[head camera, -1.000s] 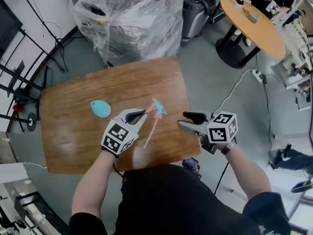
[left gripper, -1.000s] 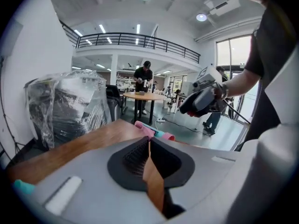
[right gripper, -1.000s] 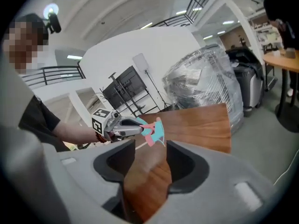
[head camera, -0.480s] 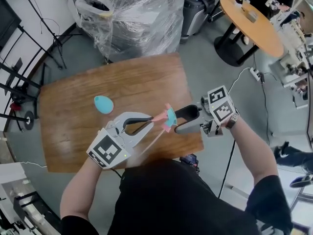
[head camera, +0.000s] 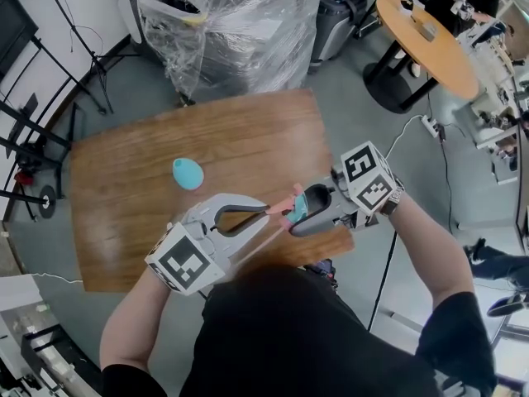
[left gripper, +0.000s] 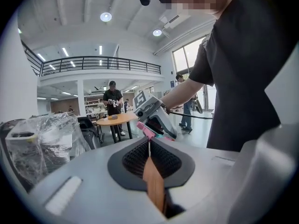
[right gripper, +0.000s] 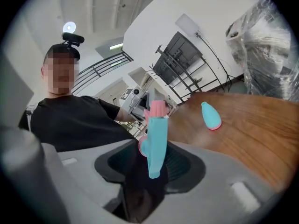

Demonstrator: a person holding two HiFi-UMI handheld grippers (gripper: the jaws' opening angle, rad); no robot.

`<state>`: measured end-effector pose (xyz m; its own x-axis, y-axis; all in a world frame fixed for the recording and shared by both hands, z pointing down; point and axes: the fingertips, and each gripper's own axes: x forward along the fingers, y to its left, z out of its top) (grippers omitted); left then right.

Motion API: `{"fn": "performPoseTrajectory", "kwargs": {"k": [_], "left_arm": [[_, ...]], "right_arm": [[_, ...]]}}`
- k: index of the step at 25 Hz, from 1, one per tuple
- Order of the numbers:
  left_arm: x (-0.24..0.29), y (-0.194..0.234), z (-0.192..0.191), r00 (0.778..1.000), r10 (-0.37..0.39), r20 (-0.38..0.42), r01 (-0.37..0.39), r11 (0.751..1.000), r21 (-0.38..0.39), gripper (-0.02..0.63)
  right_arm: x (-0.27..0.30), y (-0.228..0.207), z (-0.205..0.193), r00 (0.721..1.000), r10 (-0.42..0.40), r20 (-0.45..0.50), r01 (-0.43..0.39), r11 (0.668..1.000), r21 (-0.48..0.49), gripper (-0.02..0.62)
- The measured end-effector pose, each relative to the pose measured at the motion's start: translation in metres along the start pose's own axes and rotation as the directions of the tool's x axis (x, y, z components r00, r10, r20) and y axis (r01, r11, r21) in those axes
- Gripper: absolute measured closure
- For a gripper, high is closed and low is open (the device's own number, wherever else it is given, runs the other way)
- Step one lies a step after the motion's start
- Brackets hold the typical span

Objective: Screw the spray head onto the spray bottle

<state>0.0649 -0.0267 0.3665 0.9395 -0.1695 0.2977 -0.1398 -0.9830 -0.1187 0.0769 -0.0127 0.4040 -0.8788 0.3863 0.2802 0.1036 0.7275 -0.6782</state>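
The teal and pink spray head hangs in the air above the wooden table's near edge. My left gripper is shut on its thin pink tube end, seen as a strip between the pads. From the right, my right gripper reaches in with its jaws around the teal head; they have just been closing and I see no pad pressing on it. The teal spray bottle lies on its side on the table, away from both grippers, also visible as the bottle.
A plastic-wrapped pallet load stands beyond the table's far edge. A round orange table is at the back right, a cable and power strip on the floor to the right, and black stands at the left.
Both grippers rose and came together over the table's near edge. The left carried the spray head toward the right gripper, whose jaws now sit around it.
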Motion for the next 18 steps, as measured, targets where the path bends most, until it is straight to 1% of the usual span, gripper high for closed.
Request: {"fn": "performPoseTrajectory", "kwargs": {"k": [4, 8, 11, 12, 14, 18], "left_arm": [[-0.009, 0.0, -0.003, 1.0, -0.008, 0.009, 0.008, 1.0, -0.002, 0.577], [-0.019, -0.001, -0.012, 1.0, -0.005, 0.006, 0.005, 1.0, -0.007, 0.577], [-0.026, 0.002, -0.02, 1.0, 0.004, 0.004, -0.004, 1.0, -0.03, 0.571], [-0.028, 0.003, -0.023, 1.0, 0.004, 0.001, -0.004, 0.999, -0.042, 0.559], [-0.033, 0.005, -0.028, 1.0, 0.007, -0.003, -0.007, 0.998, -0.067, 0.5], [-0.047, 0.015, -0.039, 0.999, 0.047, -0.008, -0.048, 0.993, -0.108, 0.46]], "right_arm": [[0.011, 0.0, 0.003, 1.0, -0.019, -0.021, 0.019, 1.0, -0.019, 0.465], [0.023, -0.001, 0.005, 0.998, -0.063, -0.029, 0.062, 0.997, -0.037, 0.471], [0.028, -0.003, 0.01, 0.995, -0.101, -0.021, 0.1, 0.994, -0.049, 0.472], [0.03, -0.005, 0.011, 0.993, -0.114, -0.02, 0.112, 0.992, -0.054, 0.472], [0.032, -0.007, 0.015, 0.99, -0.138, -0.019, 0.137, 0.989, -0.063, 0.472], [0.031, -0.014, 0.021, 0.981, -0.191, -0.026, 0.189, 0.979, -0.08, 0.472]]}}
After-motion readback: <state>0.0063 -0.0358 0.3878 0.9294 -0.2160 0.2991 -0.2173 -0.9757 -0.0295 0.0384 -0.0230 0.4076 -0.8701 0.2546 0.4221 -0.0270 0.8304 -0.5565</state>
